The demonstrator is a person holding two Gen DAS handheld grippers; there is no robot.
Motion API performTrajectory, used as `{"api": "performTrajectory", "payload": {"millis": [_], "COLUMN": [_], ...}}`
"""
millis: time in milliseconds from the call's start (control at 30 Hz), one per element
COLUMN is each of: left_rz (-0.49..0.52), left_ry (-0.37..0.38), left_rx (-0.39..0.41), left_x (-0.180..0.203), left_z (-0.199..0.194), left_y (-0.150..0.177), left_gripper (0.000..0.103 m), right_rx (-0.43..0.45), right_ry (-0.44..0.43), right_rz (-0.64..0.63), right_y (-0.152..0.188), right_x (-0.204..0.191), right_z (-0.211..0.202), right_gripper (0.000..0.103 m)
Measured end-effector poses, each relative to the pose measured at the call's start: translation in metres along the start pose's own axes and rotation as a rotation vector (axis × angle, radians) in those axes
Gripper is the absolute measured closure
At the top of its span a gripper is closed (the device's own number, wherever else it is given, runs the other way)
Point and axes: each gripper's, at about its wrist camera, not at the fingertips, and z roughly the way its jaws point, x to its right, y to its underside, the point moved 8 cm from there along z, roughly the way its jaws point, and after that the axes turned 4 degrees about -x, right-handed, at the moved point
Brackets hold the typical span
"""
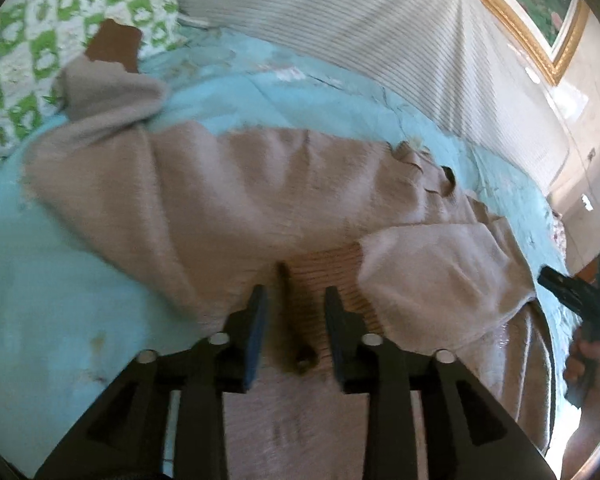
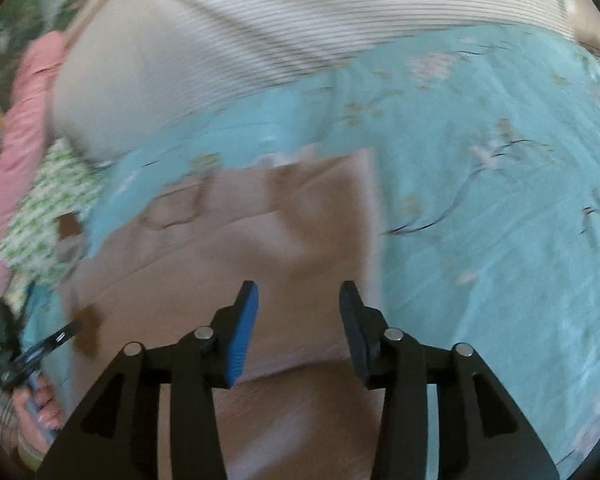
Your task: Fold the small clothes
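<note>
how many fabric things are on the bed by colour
tan: 1, the garment
light blue: 1, the floral bedsheet
green and white: 1, the checked quilt
pink: 1, the pink cloth
cream striped: 1, the ribbed cushion
total: 5

Bed covered by light blue floral bedspread (image 2: 480, 208). Ribbed cream headboard (image 1: 360, 28) rises behind it. Green-and-white patterned quilt (image 1: 28, 52) at far left of bed, pink fabric (image 2: 16, 128) just beside it. Gold-framed picture (image 1: 536, 12) hangs on pale wall (image 1: 580, 128) at right. Soft daylight.
</note>
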Motion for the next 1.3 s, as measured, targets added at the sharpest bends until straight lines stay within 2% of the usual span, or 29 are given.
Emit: {"api": "performTrajectory", "payload": {"millis": [33, 167, 267, 333, 367, 533, 600, 633, 767, 867, 900, 967, 1033, 1100, 1167, 1300], "left_rz": [-0.003, -0.017, -0.042, -0.07, -0.088, -0.124, -0.13, -0.144, -0.202, -0.225, -0.229, -0.219, -0.22, -0.221, -0.209, -0.135], "left_ry": [-0.014, -0.061, -0.095, -0.145, -0.175, -0.249, -0.313, -0.347, -0.401, -0.471, -0.481, -0.495, -0.5, -0.47, -0.405, -0.258], "left_rx": [0.01, 0.041, 0.062, 0.081, 0.092, 0.112, 0.103, 0.091, 0.017, -0.044, -0.06, -0.052, -0.027, -0.015, 0.022, 0.104], "left_x": [-0.005, -0.023, -0.036, -0.046, -0.051, -0.066, -0.078, -0.085, -0.115, -0.137, -0.144, -0.151, -0.156, -0.158, -0.149, -0.101], "left_z": [-0.005, -0.02, -0.026, -0.027, -0.026, -0.008, 0.007, 0.016, 0.059, 0.083, 0.09, 0.094, 0.088, 0.08, 0.064, 0.023], "left_y": [-0.001, -0.012, -0.026, -0.041, -0.051, -0.102, -0.125, -0.136, -0.171, -0.18, -0.181, -0.183, -0.183, -0.181, -0.178, -0.161], "left_gripper": [0.061, 0.056, 0.043, 0.029, 0.026, 0.02, 0.019, 0.019, 0.019, 0.02, 0.022, 0.036, 0.081, 0.09, 0.092, 0.093], "right_rx": [-0.005, -0.042, -0.072, -0.089, -0.096, -0.137, -0.147, -0.154, -0.181, -0.195, -0.199, -0.201, -0.19, -0.173, -0.152, -0.128], "right_ry": [-0.022, -0.099, -0.137, -0.163, -0.177, -0.213, -0.225, -0.233, -0.278, -0.306, -0.314, -0.316, -0.317, -0.324, -0.329, -0.324], "right_rz": [-0.014, -0.035, -0.053, -0.056, -0.058, -0.052, -0.051, -0.052, -0.051, -0.057, -0.061, -0.074, -0.087, -0.091, -0.093, -0.071], "right_y": [0.008, 0.033, 0.05, 0.061, 0.065, 0.085, 0.092, 0.095, 0.104, 0.108, 0.109, 0.11, 0.109, 0.106, 0.103, 0.099], "right_x": [-0.012, -0.045, -0.064, -0.074, -0.078, -0.09, -0.095, -0.097, -0.109, -0.118, -0.12, -0.123, -0.126, -0.127, -0.127, -0.12], "right_z": [-0.001, 0.001, 0.007, 0.011, 0.013, 0.021, 0.022, 0.023, 0.026, 0.027, 0.027, 0.027, 0.025, 0.022, 0.018, 0.012], "right_gripper": [0.059, 0.059, 0.058, 0.058, 0.058, 0.058, 0.058, 0.058, 0.058, 0.058, 0.058, 0.058, 0.058, 0.058, 0.058, 0.058]}}
